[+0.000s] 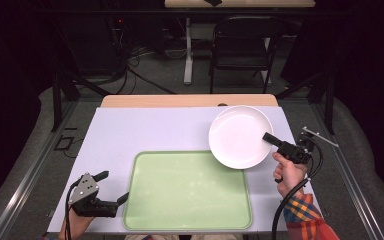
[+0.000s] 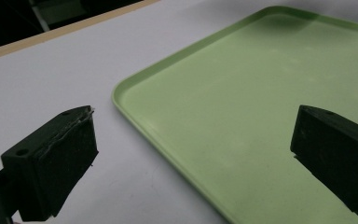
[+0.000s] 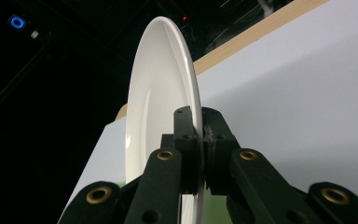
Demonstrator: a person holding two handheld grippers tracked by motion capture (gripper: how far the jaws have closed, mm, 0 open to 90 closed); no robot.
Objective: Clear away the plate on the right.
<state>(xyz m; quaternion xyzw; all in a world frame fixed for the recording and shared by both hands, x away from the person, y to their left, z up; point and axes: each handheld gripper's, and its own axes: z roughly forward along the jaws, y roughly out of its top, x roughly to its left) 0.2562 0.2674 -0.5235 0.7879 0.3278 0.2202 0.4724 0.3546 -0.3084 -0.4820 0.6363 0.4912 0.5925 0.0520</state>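
A round white plate (image 1: 240, 136) hangs above the table's right half, overlapping the far right corner of a pale green tray (image 1: 187, 190). My right gripper (image 1: 269, 137) is shut on the plate's right rim, and in the right gripper view the two black jaws pinch the thin rim of the plate (image 3: 161, 84) edge-on. My left gripper (image 1: 112, 186) rests at the table's front left, beside the tray's left edge. In the left gripper view its black fingers (image 2: 58, 154) stand wide apart over the tray (image 2: 242, 93) corner with nothing between them.
A white sheet (image 1: 130, 130) covers the table, with a wooden edge (image 1: 180, 100) at the far side. A black chair (image 1: 242, 45) and cables stand on the floor beyond. A cable (image 1: 285, 210) trails from the right gripper along the plaid sleeve (image 1: 305, 215).
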